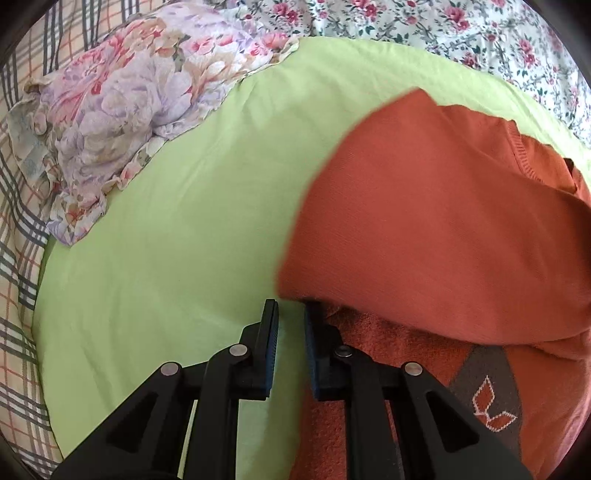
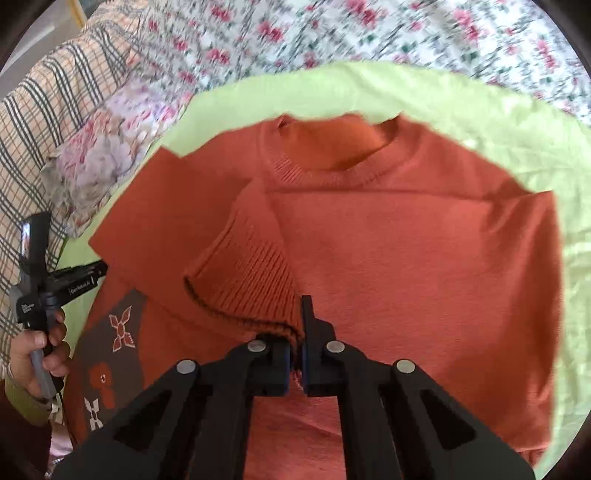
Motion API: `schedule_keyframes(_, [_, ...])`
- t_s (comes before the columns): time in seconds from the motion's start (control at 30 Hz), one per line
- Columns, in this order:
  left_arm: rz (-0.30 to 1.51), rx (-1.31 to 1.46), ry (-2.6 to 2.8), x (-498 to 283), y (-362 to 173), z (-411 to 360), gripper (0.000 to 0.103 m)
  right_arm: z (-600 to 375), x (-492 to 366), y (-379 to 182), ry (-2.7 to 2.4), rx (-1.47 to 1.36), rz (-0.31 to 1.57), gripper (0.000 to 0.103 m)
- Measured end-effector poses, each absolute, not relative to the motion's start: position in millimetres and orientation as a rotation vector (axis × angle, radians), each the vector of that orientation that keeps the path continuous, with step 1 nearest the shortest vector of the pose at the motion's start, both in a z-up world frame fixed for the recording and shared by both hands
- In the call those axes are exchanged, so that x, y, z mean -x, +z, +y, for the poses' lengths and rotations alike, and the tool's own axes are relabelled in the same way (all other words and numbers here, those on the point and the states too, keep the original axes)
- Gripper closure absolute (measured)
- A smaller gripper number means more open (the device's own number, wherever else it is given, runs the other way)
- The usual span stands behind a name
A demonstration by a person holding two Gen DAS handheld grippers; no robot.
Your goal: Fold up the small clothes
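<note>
R gripper: nearest in the right wrist view, fingers clamped tight on the ribbed cuff of a sleeve; cuff edge pinched between the pads, rest of the cuff fans out to the left & away.
L gripper: in the left wrist view the fingers stand nearly closed w/ a narrow gap; green sheet shows through the gap, nothing between them. Right-hand finger sits at the sweater's edge, touching or just over it, can't tell which.
L hand: seen at the left edge of the right wrist view, wrapped round the gripper handle, beside the sweater's lower left corner.
Sweater: orange knit, lying flat on the sheet, neck opening at the far side. Sleeve folded across the body toward the middle. Grey-brown panel w/ flower & leaf motifs near the hem, left side.
Left wrist view of sweater: a blurred fold of orange knit lies over the lower part; poss. lifted off the fabric under it, blur too strong to say.
Sheet: light green, spread under the sweater, bare to the left.
Floral pillow: pink/lilac, crumpled, past the sheet's far left edge.
Bed cover: white w/ small red roses, farthest back.
Plaid fabric: beige w/ dark checks, far left.
</note>
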State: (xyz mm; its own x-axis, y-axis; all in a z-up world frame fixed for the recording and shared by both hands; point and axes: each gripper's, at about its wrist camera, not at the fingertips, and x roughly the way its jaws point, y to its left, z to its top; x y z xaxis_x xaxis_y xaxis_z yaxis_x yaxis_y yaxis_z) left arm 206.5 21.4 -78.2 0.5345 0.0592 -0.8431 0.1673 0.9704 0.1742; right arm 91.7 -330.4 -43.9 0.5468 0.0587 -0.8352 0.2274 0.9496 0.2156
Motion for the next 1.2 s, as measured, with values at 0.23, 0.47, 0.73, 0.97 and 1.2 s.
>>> schedule_keyframes(0.23, [1.002, -0.281, -0.078, -203.0, -79.8, 9.6, 0.092, -394.6, -48.5, -32.9, -0.279, -0.366, 1.007, 0.098])
schedule_keyframes(0.47, [1.014, -0.238, -0.043, -209.2, -80.2, 20.3, 0.086, -405.7, -36.9, -44.8, -0.309, -0.389, 1.055, 0.098])
schedule_keyframes(0.73, [1.005, -0.260, -0.029, -210.8, -80.7, 23.7, 0.086, -419.2, -24.9, -45.0, -0.437, -0.373, 1.057, 0.080])
schedule_keyframes(0.97, [1.006, -0.235, -0.015, -212.0, -80.1, 26.2, 0.084, -407.5, -10.7, -14.7, -0.424, -0.341, 0.971, 0.079])
schedule_keyframes(1.2, [1.009, -0.226, -0.003, -218.3, -80.0, 33.6, 0.078, -391.2, -45.2, -57.4, -0.345, -0.317, 1.130, 0.075])
